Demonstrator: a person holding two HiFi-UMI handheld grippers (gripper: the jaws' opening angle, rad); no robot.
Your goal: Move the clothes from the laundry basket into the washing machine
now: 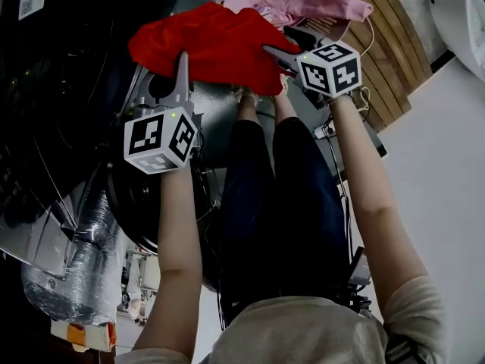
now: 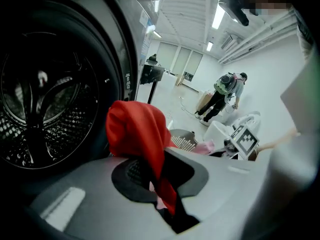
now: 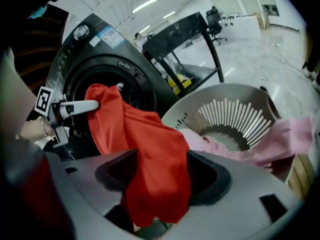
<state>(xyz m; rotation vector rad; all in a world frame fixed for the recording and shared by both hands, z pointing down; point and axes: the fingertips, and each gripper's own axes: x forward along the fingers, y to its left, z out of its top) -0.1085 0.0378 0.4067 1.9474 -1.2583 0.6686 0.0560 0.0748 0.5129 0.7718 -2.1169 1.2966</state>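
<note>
The left gripper [image 1: 182, 58] is pressed together on one end of a crumpled red fabric garment [image 1: 208, 40]. The right gripper [image 1: 274, 54] stands spread wide, and the garment's other end lies loosely draped between its jaws. The garment hangs just in front of the dark front-loading washing machine [image 2: 40, 99], and beside that machine stands the grey slotted plastic laundry basket [image 3: 225, 104] holding pink clothes [image 3: 280, 139].

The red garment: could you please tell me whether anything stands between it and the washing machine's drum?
Nothing visible does. The red garment hangs pinched in the left hand-held gripper, just beside the washing machine's drum, whose mouth stands open and unblocked in the left gripper view.
</note>
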